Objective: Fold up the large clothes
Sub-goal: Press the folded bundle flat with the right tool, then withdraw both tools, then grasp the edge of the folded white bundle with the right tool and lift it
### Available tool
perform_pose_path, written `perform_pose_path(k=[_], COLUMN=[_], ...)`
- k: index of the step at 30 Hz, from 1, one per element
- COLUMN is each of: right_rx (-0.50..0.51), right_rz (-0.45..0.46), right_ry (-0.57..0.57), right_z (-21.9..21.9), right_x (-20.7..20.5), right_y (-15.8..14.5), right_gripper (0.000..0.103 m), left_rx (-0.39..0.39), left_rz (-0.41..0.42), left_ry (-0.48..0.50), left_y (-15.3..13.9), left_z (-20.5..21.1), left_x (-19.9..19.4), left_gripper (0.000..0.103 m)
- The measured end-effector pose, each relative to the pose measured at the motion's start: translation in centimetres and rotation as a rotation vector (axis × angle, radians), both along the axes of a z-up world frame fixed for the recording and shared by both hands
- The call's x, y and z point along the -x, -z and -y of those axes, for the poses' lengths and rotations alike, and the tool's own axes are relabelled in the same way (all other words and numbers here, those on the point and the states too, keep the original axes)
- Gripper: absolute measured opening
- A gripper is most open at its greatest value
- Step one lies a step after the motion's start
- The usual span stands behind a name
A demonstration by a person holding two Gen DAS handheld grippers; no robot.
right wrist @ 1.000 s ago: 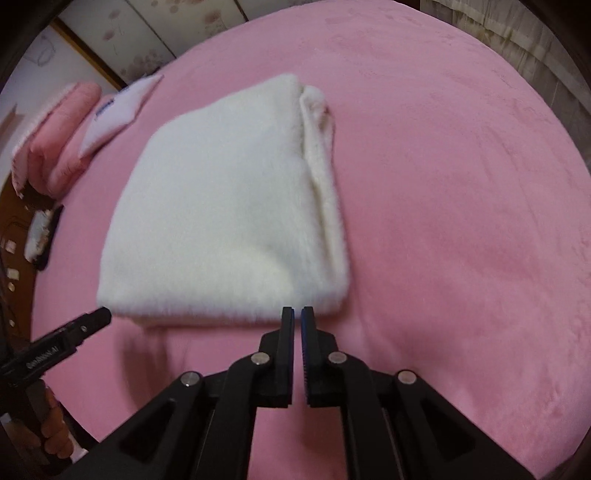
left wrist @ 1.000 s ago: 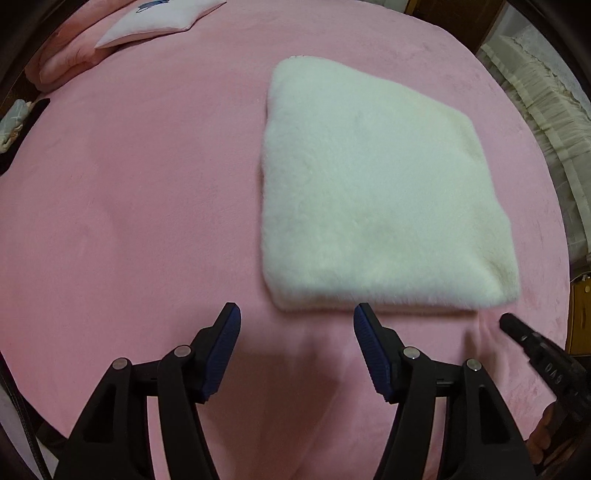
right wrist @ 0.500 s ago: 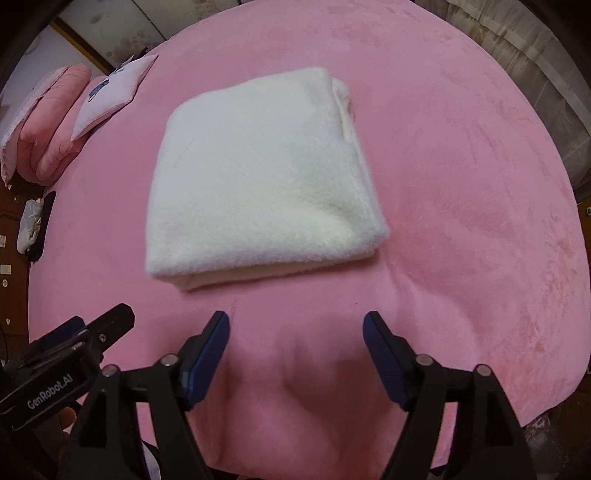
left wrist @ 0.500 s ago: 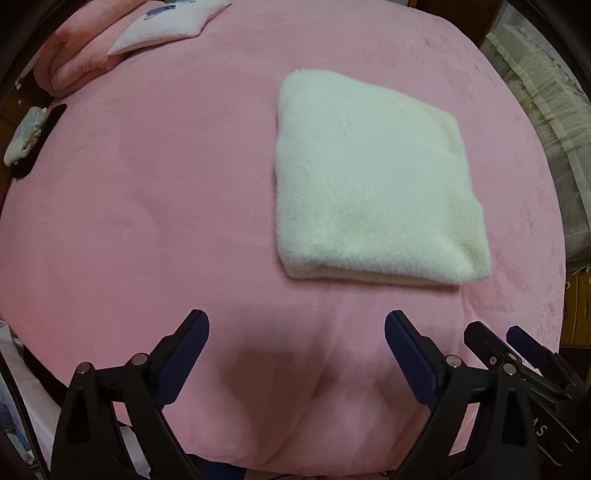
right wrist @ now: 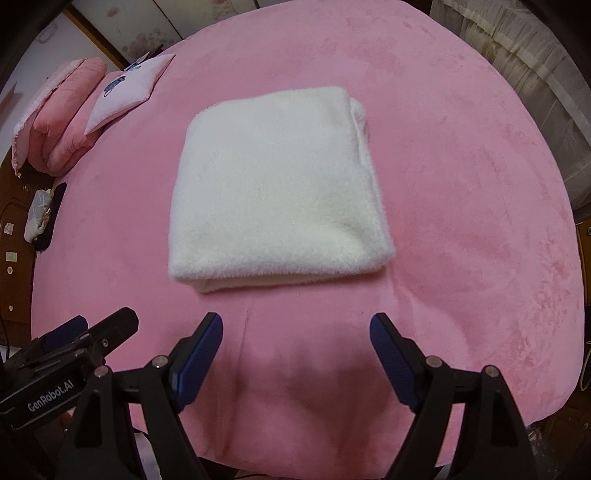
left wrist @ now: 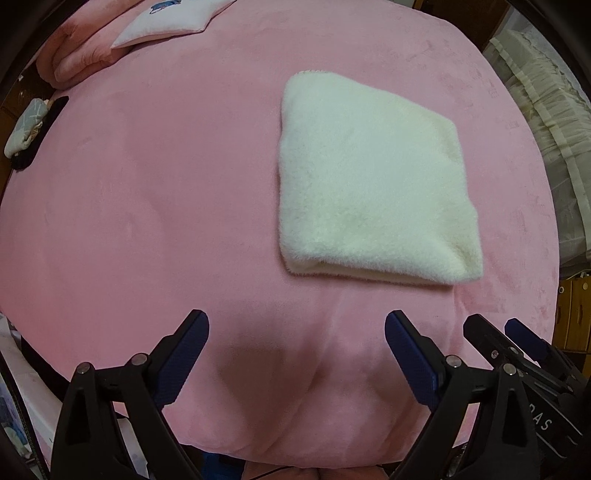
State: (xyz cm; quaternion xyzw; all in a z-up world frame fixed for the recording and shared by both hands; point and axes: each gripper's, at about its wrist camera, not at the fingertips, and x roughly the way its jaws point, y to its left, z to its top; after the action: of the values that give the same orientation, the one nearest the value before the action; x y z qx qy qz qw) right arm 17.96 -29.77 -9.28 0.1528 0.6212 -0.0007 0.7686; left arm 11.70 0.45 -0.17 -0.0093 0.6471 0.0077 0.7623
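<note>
Left gripper (left wrist: 297,334): jaws spread wide and empty, having opened within the last second; nothing lies between the blue pads (left wrist: 183,354). It points down over bare pink bed cover (left wrist: 147,184). The folded white fleece garment (left wrist: 369,192) lies ahead of it and off to its right, flat on the cover, clear of both fingers and not touched. Its near edge shows stacked layers, the upper one overhanging the lower.

Far ahead and to the left of this gripper, at the bed's far end: a rolled pink quilt (left wrist: 77,55) with a pale printed pillow (left wrist: 166,22) resting against it. Nearer, at the left rim of the bed, a small grey-patterned item (left wrist: 26,125) lies on a dark object (left wrist: 37,136); neither can be identified. The right gripper's fingertips appear just beside the left gripper's right finger.

Right gripper (right wrist: 295,334): jaws likewise stand well apart with nothing in them, having just opened from nearly closed. The garment (right wrist: 273,192) lies directly ahead of it, slightly to its left, apart from the pads. The garment's right edge shows a second, thinner fold ridge running alongside the top layer.

Beyond the right edge of the bed, to the right of both grippers, pale pleated curtains (right wrist: 535,66) hang.
</note>
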Motion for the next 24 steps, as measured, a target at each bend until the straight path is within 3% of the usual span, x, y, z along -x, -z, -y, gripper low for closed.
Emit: perform_pose_path(k=[4,11,19,22,24], right_rx=[-0.032,-0.109,-0.309,-0.485,-0.527], right_rz=[-0.018,-0.008,0.021,0.029,0.031], right_ry=[0.010,0.094,0.162,0.145,0.118], right_z=[0.9,5.7,12.2,13.2,13.2], right_x=[-0.3,-3.2,-9.9,-12.7,-14.2], right_y=[1.6,5.8,12.8,15.7,17.0], right_gripper=[0.082,0.082,0.082,0.082,0.082], left_rx=[-0.011,0.076,0.203,0.231,0.277], left_rz=[-0.038,-0.030,-0.017,-0.032,-0.032], left_ry=[-0.052,-0.136,-0.132,-0.126,-0.130], left_y=[1.9,4.7,8.7,10.3,11.0], left_z=[-0.7,-2.6,-3.4,-3.3,-3.3], left_x=[-0.8,-4.4,-10.9,-13.0,-14.0], left_gripper=[0.095,0.095,0.095,0.095,0.095])
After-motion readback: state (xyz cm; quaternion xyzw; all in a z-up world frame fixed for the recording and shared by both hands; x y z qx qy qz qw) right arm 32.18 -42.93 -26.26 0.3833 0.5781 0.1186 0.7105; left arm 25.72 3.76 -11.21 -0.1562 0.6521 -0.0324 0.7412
